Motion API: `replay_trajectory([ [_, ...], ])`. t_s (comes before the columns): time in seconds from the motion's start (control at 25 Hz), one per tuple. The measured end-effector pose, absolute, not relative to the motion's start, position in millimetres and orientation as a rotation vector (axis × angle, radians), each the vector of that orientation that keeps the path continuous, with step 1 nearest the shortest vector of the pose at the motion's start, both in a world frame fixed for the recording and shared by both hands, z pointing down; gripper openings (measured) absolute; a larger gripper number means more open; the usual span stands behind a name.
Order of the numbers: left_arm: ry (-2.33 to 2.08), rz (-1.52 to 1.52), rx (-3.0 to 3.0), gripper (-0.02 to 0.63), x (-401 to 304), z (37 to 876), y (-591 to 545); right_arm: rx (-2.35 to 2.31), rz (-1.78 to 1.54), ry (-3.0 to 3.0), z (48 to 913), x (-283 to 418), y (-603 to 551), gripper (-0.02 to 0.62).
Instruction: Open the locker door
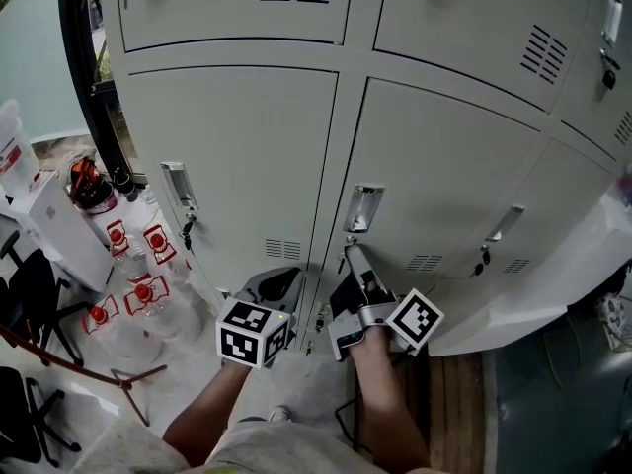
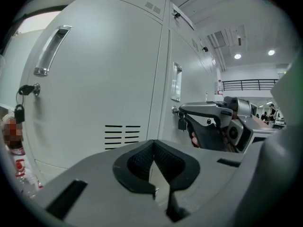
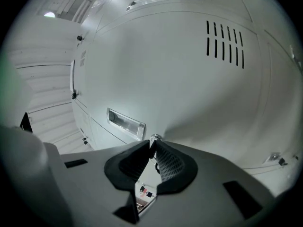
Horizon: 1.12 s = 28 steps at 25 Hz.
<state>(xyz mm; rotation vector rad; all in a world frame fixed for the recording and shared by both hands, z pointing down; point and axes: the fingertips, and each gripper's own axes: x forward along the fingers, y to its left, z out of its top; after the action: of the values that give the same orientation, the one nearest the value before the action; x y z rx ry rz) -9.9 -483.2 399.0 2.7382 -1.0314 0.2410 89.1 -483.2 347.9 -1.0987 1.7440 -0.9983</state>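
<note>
The grey locker door [image 1: 434, 156] stands closed in the middle of the bank, with a recessed metal handle [image 1: 362, 207] and a lock just below it. My right gripper [image 1: 352, 255] reaches up to that lock. In the right gripper view its pads pinch the small silver key [image 3: 154, 138] in the lock, beside the handle [image 3: 125, 123]. The left gripper view shows the right gripper's jaw tip at the lock [image 2: 176, 110], with a dark key tag [image 2: 182, 123] hanging under it. My left gripper [image 1: 284, 276] is shut and holds nothing, low in front of the neighbouring left door [image 2: 104, 79].
The left door has its own handle [image 2: 51, 48], key [image 2: 28, 90] and vent slots [image 2: 122, 136]. Several clear bottles with red labels [image 1: 138, 294] stand on the floor at left, beside a white box [image 1: 64, 230] and black chairs [image 1: 30, 294]. More lockers continue to the right [image 1: 573, 215].
</note>
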Motion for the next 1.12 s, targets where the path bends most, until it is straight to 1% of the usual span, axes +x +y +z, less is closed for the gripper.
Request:
replay_trajectory([
  [0.72,-0.829,0.187,2.807,0.006,2.4,390.4,-457.6,-1.17,-0.948,1.709,348.3,89.4,-453.0,0.035],
  [1.12,-0.868,0.168,2.806,0.006,2.0,384.7,-427.9,-1.18,-0.954,1.729,348.6,94.4,-420.3,0.034],
])
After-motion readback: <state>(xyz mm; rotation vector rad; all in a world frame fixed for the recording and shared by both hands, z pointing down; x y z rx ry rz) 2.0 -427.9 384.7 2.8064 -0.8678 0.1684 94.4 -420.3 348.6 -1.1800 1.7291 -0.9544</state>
